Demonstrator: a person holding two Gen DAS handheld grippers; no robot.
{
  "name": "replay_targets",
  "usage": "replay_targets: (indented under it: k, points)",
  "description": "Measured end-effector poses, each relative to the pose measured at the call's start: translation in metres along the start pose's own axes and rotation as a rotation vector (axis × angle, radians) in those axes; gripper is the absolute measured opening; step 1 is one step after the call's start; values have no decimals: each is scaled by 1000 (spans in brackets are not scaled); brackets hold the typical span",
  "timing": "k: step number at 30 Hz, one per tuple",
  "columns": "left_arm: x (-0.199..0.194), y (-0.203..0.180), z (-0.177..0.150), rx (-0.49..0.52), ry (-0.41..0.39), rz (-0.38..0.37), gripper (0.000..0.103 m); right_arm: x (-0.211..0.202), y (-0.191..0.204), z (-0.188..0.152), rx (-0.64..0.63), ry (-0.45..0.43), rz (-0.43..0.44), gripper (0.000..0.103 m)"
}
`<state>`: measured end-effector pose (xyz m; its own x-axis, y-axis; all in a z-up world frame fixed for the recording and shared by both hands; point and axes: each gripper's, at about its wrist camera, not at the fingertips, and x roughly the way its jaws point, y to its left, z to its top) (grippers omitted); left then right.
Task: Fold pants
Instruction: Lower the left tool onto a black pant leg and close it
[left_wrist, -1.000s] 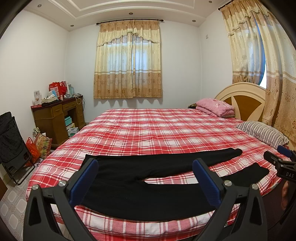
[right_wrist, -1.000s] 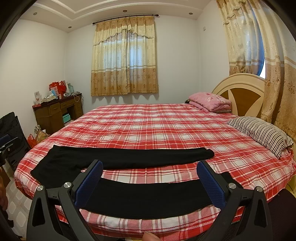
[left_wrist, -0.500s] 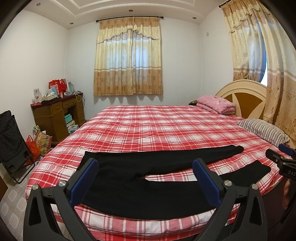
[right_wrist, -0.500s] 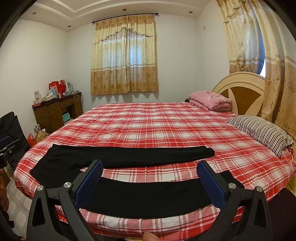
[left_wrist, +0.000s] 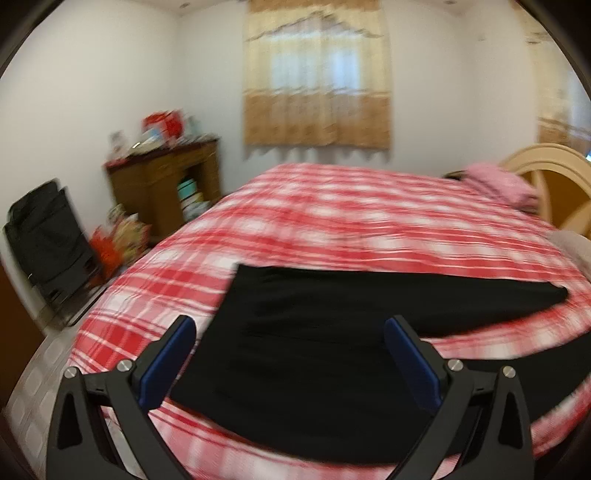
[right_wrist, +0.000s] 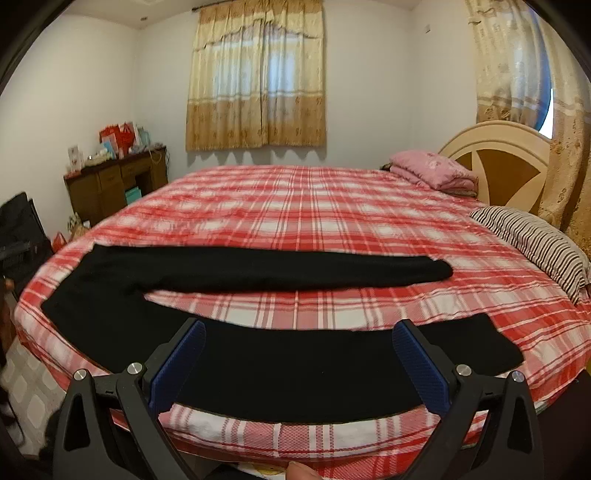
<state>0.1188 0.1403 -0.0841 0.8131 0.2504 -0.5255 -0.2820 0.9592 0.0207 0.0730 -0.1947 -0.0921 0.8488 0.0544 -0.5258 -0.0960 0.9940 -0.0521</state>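
Black pants (right_wrist: 258, 273) lie flat on the near edge of the bed, waist at the left, both legs spread apart and running to the right. In the left wrist view, which is blurred, the pants (left_wrist: 314, 350) fill the foreground with the waist end nearest. My left gripper (left_wrist: 291, 354) is open and empty, above the waist part. My right gripper (right_wrist: 295, 362) is open and empty, above the near leg (right_wrist: 332, 362). The far leg ends at its cuff (right_wrist: 550, 271).
The bed has a red plaid sheet (right_wrist: 314, 206), a striped pillow (right_wrist: 535, 240) and a folded pink blanket (right_wrist: 432, 173) by the headboard (right_wrist: 498, 158). A wooden desk (right_wrist: 110, 184) and a black folding chair (left_wrist: 48, 236) stand to the left.
My left gripper has moved left and closer to the pants' waist end, and its view has blurred. My right gripper has moved closer to the near leg. Both stay open.
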Motion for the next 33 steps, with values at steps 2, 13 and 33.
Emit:
replay_targets:
  k: [2, 13, 33]
  points:
    - [26, 16, 3, 28, 36, 15, 103, 10, 3, -7, -7, 8, 1, 102]
    - [166, 59, 34, 54, 237, -3, 89, 67, -2, -26, 71, 160, 53, 102]
    - [250, 48, 44, 86, 391, -135, 46, 105, -27, -10, 97, 208, 34, 102]
